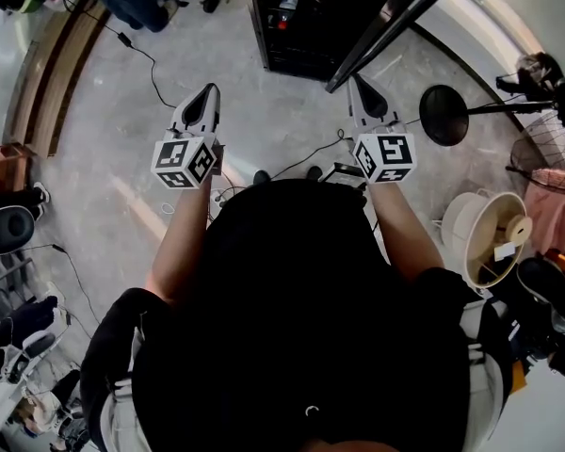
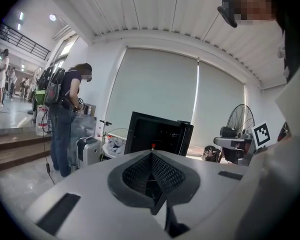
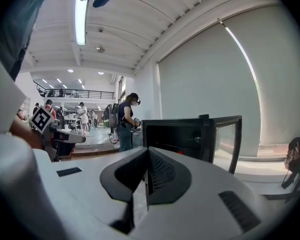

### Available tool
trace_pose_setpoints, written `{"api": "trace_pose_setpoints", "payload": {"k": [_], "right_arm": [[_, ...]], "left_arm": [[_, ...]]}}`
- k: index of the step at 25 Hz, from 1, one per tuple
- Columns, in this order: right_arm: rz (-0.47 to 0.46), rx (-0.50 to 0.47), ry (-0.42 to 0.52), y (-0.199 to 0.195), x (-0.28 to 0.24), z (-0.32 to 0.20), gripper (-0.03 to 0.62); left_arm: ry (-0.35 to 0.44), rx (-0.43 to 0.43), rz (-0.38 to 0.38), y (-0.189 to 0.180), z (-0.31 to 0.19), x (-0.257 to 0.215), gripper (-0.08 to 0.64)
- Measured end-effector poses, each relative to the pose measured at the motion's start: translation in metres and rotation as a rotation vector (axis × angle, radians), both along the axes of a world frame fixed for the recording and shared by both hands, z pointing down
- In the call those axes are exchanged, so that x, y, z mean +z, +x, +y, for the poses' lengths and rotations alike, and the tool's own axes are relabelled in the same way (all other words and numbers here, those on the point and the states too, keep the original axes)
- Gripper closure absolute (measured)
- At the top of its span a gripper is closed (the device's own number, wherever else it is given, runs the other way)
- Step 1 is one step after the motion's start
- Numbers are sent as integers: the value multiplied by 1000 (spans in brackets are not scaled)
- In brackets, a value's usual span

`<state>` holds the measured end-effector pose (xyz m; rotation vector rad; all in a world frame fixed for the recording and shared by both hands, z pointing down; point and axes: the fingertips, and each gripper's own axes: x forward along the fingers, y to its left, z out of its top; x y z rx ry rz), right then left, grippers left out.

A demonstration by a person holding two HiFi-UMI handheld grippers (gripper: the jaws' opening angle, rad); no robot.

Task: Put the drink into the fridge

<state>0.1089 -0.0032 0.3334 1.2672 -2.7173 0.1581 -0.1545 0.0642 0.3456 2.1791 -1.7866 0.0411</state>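
Observation:
A black fridge (image 1: pixel 292 22) stands on the floor ahead of me with its glass door (image 1: pixel 395 22) swung open to the right. A bottle with a red cap (image 1: pixel 284 8) shows on a shelf inside. My left gripper (image 1: pixel 207 94) and right gripper (image 1: pixel 358 85) are held side by side at waist height, both pointing at the fridge and well short of it. In the left gripper view the left gripper (image 2: pixel 151 156) is shut with nothing in it, and the fridge (image 2: pixel 157 134) lies straight ahead. The right gripper (image 3: pixel 147 151) is likewise shut and empty, facing the fridge (image 3: pixel 175 136) and its door (image 3: pixel 225 139).
Cables (image 1: pixel 141 59) trail over the grey floor, and wooden steps (image 1: pixel 47 73) rise at the left. A black round fan base (image 1: pixel 444 114) and a white fan (image 1: pixel 485 238) stand at the right. A person with a backpack (image 2: pixel 65 119) stands by a suitcase (image 2: pixel 87 151) left of the fridge.

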Motion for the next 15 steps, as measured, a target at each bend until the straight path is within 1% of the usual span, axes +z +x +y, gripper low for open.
{"api": "trace_pose_setpoints", "payload": {"k": [6,11,15], "right_arm": [[14,15,-23,10,10,4,571],[18,25,-30,17,16,9,571],[20,27,-33,25,18,13,571]], "left_arm": [[0,20,10,9,-1,0,546],[17,-7,-6,11,4,-1,546],[27,-11,-8,18,4,-4,546]]}}
